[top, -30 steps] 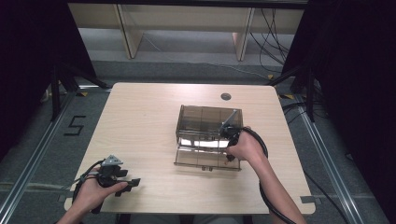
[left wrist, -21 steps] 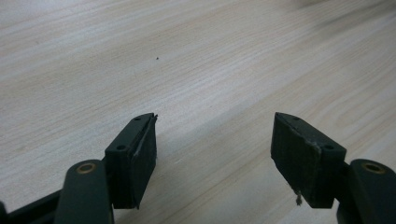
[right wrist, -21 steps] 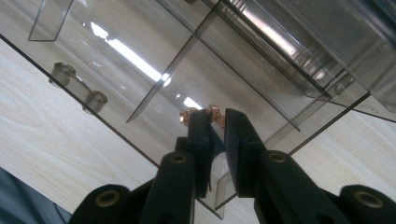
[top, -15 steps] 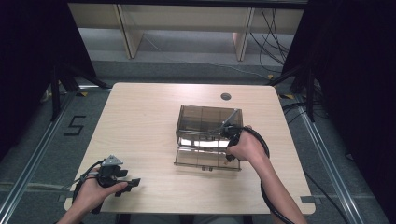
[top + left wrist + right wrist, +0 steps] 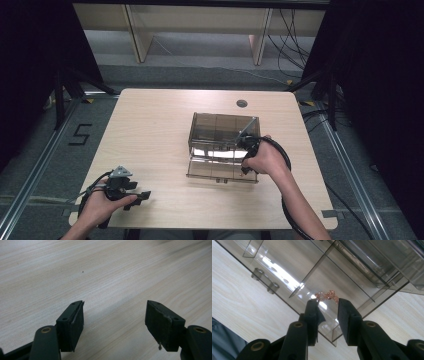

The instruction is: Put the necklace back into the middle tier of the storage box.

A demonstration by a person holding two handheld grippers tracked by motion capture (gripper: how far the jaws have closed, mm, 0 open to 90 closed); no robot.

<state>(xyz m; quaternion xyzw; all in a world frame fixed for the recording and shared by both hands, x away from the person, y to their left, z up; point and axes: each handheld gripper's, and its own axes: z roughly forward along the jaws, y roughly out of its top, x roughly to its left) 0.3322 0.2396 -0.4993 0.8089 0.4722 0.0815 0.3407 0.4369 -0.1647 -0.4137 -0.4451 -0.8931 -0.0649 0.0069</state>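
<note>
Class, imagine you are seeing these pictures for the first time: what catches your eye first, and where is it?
A smoky transparent compartment box sits open right of the table's centre. The right hand-held gripper is at the box's right end, with a small coppery tangle of chain at its jaw tips, over a compartment. The left hand-held gripper gapes open over bare wood at the near left corner.

Bright overhead light, dark surroundings.
The table (image 5: 150, 130) was evenly lit while black curtains flanked it; white glare streaked the clear smoky box (image 5: 317, 267). In the left gripper view the far wood blurred and soft shadows lay beneath the jaws.
</note>
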